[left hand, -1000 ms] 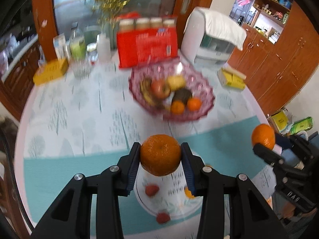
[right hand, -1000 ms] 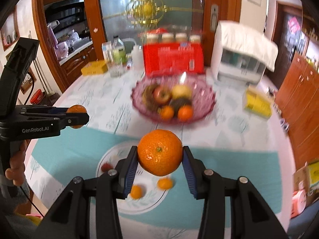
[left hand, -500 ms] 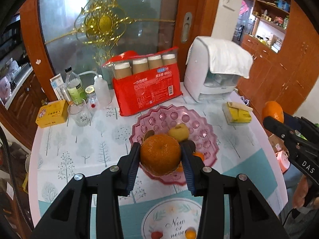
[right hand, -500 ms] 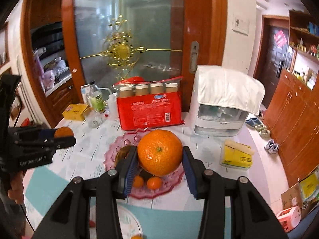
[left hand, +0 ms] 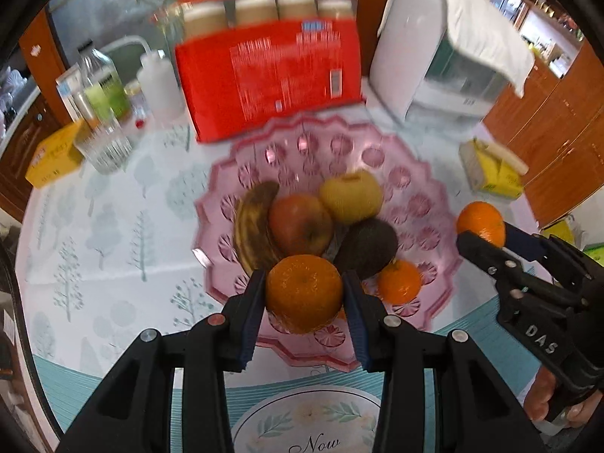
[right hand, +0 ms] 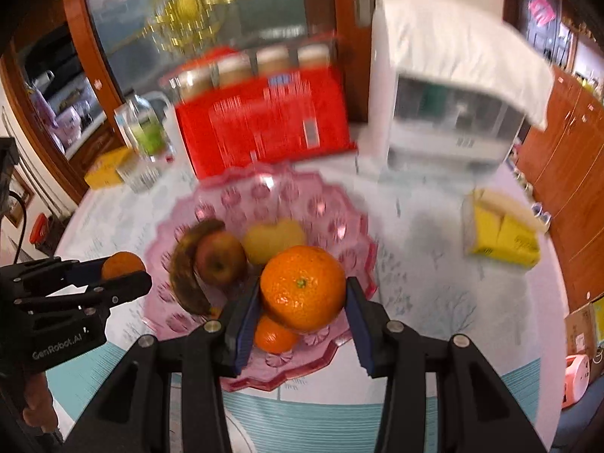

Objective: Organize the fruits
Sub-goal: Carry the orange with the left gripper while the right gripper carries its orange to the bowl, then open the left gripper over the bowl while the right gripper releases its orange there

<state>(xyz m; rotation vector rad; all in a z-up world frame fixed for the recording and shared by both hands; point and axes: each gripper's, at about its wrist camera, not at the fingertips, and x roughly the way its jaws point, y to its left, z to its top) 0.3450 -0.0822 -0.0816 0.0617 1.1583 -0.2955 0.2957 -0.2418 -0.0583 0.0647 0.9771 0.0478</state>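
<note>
My left gripper (left hand: 304,294) is shut on an orange (left hand: 304,292) and holds it over the near rim of the pink glass bowl (left hand: 377,151). My right gripper (right hand: 302,290) is shut on a second orange (right hand: 303,287) over the bowl's (right hand: 339,219) near right side. In the bowl lie a brown banana (left hand: 253,226), a red apple (left hand: 300,224), a yellow apple (left hand: 351,196), an avocado (left hand: 368,247) and a small orange (left hand: 399,281). The right gripper also shows at the right of the left wrist view (left hand: 479,232); the left gripper shows at the left of the right wrist view (right hand: 124,268).
A red pack of cups (left hand: 270,75) and a white appliance (left hand: 434,56) stand behind the bowl. Bottles and a glass (left hand: 104,143) stand at the back left, with a yellow box (left hand: 53,154). A yellow carton (left hand: 494,170) lies to the right. A white plate (left hand: 305,426) is under the left gripper.
Both grippers have moved down and forward with their oranges, from high above the table to just over the pink bowl. The bowl now fills the middle of both views.
</note>
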